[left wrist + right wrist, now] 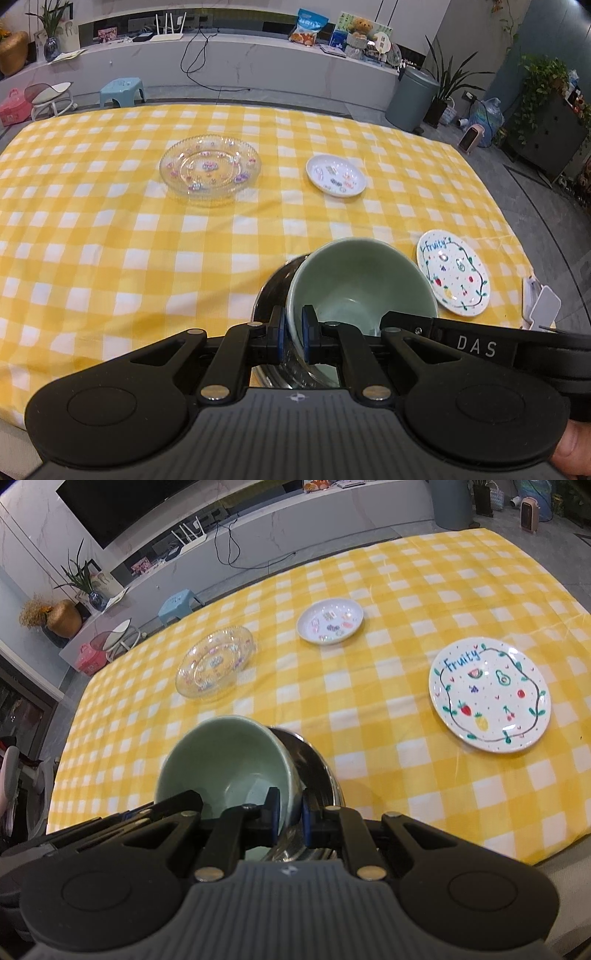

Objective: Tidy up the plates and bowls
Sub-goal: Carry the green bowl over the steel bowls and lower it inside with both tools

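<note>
In the left wrist view, my left gripper (293,334) is pinching the near left rim of the green bowl (360,284), fingers nearly shut on it, low centre of the frame. The bowl is tilting over a steel bowl (275,291) on the yellow-checked bench (110,240). A glass plate (210,170) is lying upper left, a small white plate (335,176) upper centre, a fruit plate (453,273) at right.

In the right wrist view, my right gripper (290,818) is clamping the green bowl's (225,760) near right rim, low centre, above the steel bowl (314,771).

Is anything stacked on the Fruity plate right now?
No, the Fruity plate lies alone on the checked tablecloth, with its whole painted face bare.
</note>
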